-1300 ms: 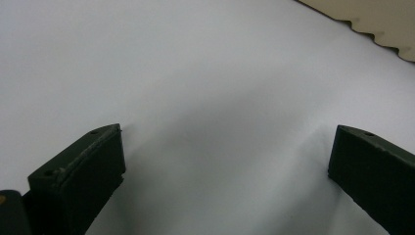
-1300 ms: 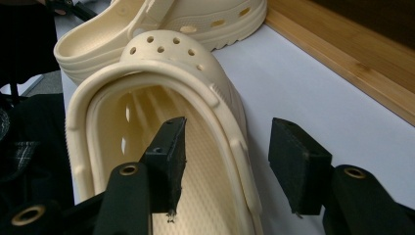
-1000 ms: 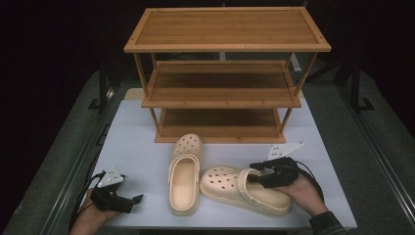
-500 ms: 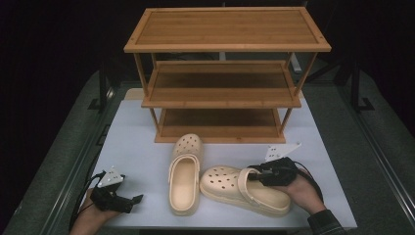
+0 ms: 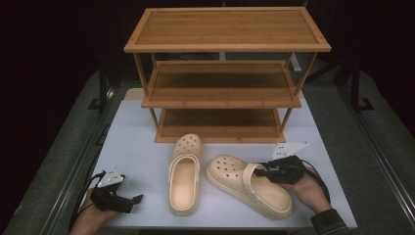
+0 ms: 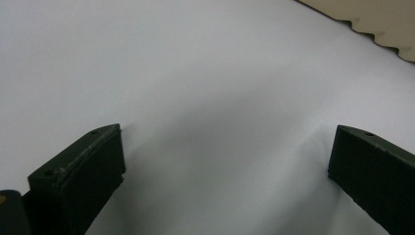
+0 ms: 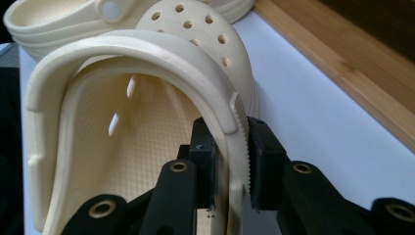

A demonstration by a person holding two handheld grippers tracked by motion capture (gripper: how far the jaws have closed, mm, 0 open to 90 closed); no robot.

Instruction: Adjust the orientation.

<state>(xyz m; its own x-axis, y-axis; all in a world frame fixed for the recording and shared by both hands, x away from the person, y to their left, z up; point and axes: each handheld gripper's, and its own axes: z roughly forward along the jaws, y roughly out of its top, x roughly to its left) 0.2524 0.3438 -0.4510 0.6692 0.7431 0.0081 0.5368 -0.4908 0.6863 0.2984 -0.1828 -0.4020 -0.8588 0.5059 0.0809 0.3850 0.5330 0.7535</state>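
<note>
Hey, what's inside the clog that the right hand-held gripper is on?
Inside the right clog one jaw of the right hand-held gripper presses the side wall, the other outside. The textured footbed shows, nothing else; the toe end is covered by the perforated upper and heel strap.

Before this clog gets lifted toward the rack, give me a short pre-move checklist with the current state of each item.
1. Right tool clamped on the right clog side wall, one jaw inside, one outside, having just closed: ok.
2. Grip firm enough to lift: cannot tell.
3. Left clog apart from the held one: ok.
4. Left tool open over bare table, out of the way: ok.
5. Rack shelves free of things: ok.
</note>
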